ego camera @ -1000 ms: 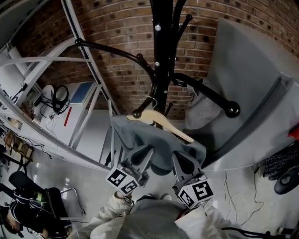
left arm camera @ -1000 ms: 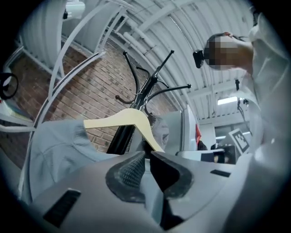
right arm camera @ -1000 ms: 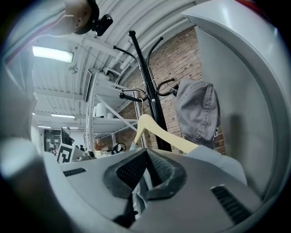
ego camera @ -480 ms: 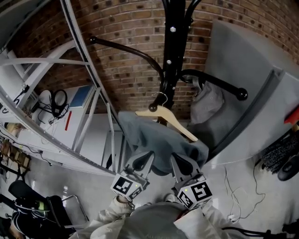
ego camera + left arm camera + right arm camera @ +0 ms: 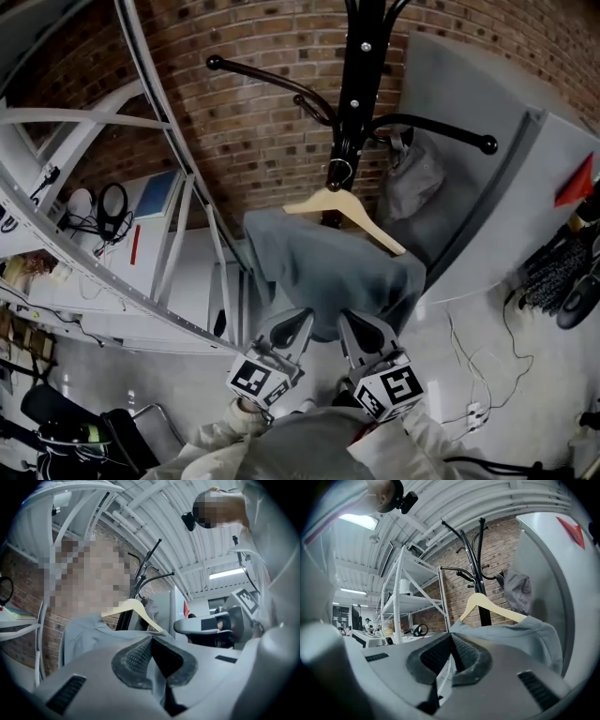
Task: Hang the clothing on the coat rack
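Note:
A wooden hanger (image 5: 345, 206) carries a blue-grey garment (image 5: 328, 272) in front of the black coat rack (image 5: 362, 66). The hanger's metal hook (image 5: 339, 172) sits against a short peg low on the pole; I cannot tell whether it rests on the peg. My left gripper (image 5: 289, 330) and right gripper (image 5: 358, 328) point up side by side, both shut on the garment's lower edge. In the left gripper view the shut left gripper (image 5: 151, 641) has cloth between its pads, with the hanger (image 5: 136, 609) beyond. The right gripper view shows the right gripper (image 5: 451, 640) below the hanger (image 5: 487, 605).
Another grey garment (image 5: 412, 178) hangs from a right-hand arm of the rack. A grey partition (image 5: 487, 197) stands at the right, a brick wall (image 5: 262, 122) behind. White shelving (image 5: 141, 187) fills the left. Cables (image 5: 469, 412) lie on the floor.
The hanger and garment have moved up and right toward the pole, both grippers following. The hook, earlier off to the left, now lies against the pole's low peg.

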